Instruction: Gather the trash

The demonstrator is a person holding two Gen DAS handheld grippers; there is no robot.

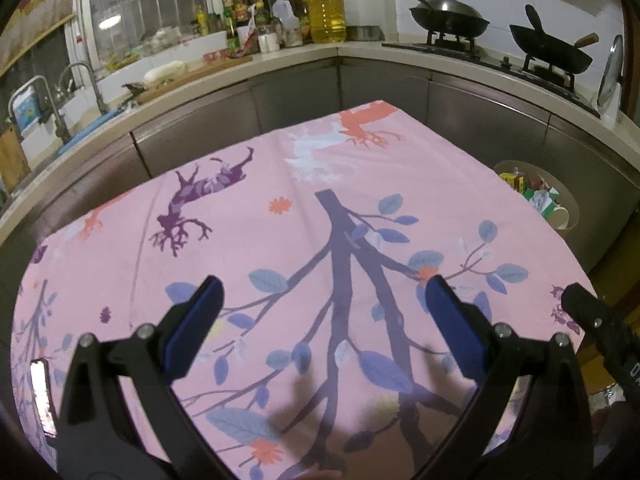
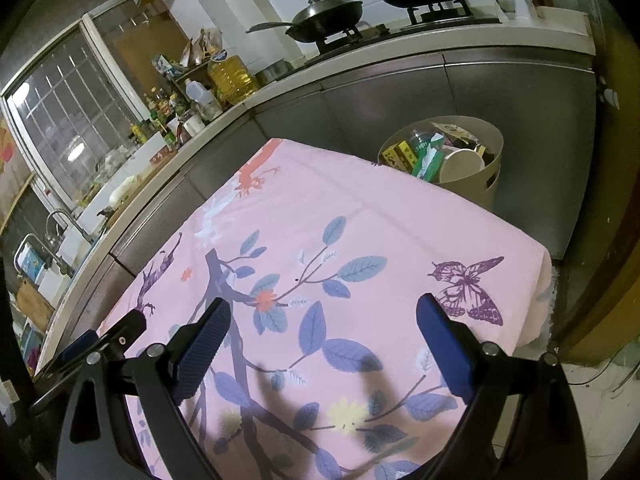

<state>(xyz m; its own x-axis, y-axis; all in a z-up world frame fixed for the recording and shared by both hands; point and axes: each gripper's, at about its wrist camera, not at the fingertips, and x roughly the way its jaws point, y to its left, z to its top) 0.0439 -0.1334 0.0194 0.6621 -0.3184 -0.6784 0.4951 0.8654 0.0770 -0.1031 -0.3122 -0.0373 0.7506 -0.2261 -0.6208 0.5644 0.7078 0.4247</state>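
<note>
A beige round trash bin (image 2: 486,188) stands on the floor past the table's far right corner, holding cartons, wrappers and a paper cup; it also shows in the left wrist view (image 1: 560,192). My left gripper (image 1: 324,292) is open and empty above the pink printed tablecloth (image 1: 256,240). My right gripper (image 2: 324,312) is open and empty above the same cloth (image 2: 380,232). I see no loose trash on the cloth. The right gripper's finger shows at the left view's right edge (image 1: 592,316), and the left gripper shows at the right view's left edge (image 2: 116,336).
Steel cabinets (image 1: 304,88) and a counter wrap around behind the table. Two woks (image 1: 448,16) sit on the stove, with oil and sauce bottles (image 1: 326,16) in the corner and a sink with taps (image 1: 76,80) at left.
</note>
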